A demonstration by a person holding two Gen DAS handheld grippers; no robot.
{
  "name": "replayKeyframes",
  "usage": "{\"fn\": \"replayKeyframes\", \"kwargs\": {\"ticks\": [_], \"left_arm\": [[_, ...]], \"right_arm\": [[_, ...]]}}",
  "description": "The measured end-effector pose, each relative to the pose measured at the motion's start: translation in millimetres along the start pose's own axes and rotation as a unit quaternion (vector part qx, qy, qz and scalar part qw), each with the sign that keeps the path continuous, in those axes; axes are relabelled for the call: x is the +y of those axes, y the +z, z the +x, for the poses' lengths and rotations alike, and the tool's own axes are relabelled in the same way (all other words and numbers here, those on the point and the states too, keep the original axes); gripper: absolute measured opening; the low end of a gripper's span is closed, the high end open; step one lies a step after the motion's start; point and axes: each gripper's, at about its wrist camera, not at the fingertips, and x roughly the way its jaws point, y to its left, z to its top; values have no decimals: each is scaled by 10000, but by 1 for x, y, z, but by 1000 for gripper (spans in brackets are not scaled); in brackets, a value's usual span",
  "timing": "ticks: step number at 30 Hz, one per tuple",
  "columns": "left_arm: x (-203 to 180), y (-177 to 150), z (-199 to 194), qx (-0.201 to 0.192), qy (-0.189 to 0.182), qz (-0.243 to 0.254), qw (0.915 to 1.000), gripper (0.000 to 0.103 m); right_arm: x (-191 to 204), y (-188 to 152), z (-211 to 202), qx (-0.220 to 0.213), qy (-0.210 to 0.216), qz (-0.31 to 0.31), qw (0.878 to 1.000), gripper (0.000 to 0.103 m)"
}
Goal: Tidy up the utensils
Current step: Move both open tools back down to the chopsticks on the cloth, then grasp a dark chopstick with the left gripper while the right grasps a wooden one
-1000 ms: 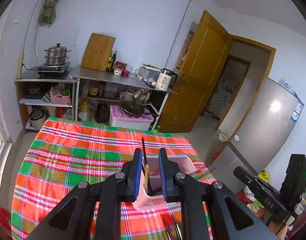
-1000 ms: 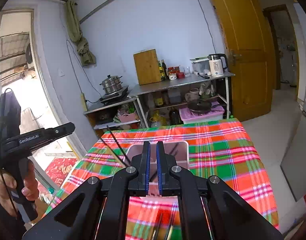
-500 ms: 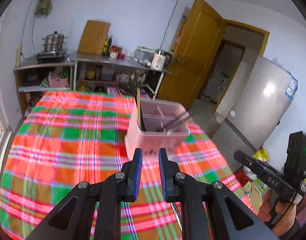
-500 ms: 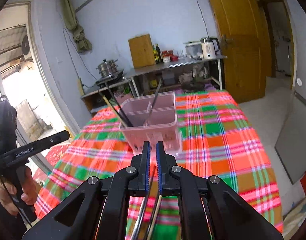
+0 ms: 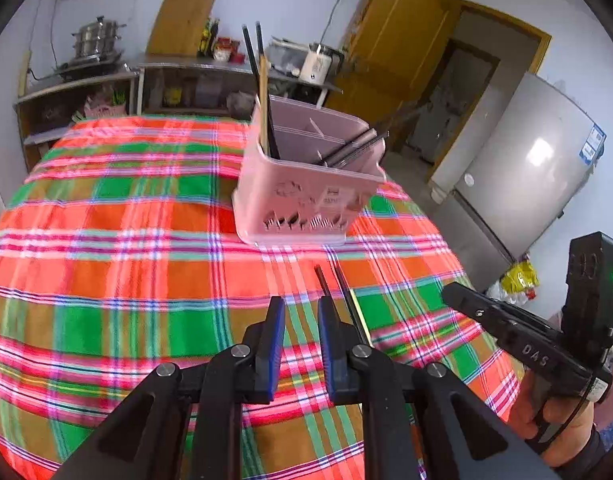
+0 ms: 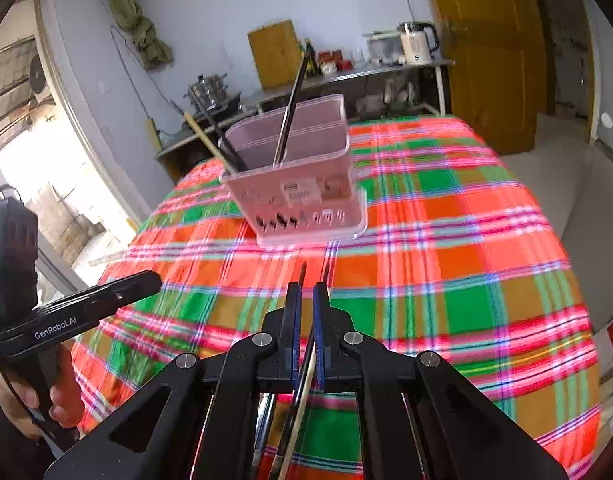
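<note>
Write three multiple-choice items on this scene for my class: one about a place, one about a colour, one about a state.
1. Where does the pink holder stand?
A. on the plaid tablecloth
B. on a metal shelf
C. on the floor

2. What colour are the left gripper pads?
A. red
B. blue
C. white

3. How is the left gripper?
A. shut on a chopstick
B. shut on the holder
C. open, holding nothing

Key: 1 A, the holder's base rests on the cloth. 2 B, both pad faces show blue. 3 C, only cloth shows in the gap between the fingers.
</note>
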Motion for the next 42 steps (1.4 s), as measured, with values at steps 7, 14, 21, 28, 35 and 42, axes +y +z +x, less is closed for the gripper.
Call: {"fn": "replayKeyframes", "kwargs": {"ticks": [7, 14, 21, 28, 35, 42], "left_arm": [[-3, -3, 36, 393, -11, -4, 9992, 16], [-1, 6, 67, 662, -121, -99, 9977, 16], [-5, 13, 100, 931, -167, -112, 9955, 16], [-6, -1, 108, 1032, -145, -204, 9943, 26], [-8, -11, 112, 1047, 38, -269, 9941, 29], [-16, -16, 115, 1022, 209, -222, 9943, 30]], "right_arm": [[-5, -8, 26, 307, 28, 35, 9995, 6], [-10, -3, 47, 484, 39, 34, 9988, 6], [-15, 1, 68, 668, 40, 41, 9978, 6], [-16, -6, 83, 905, 25, 9, 9959, 6], [-16, -15, 97, 1142, -117, -97, 9933, 6], [-25, -19, 88, 1113, -181, -1, 9936, 6]]}}
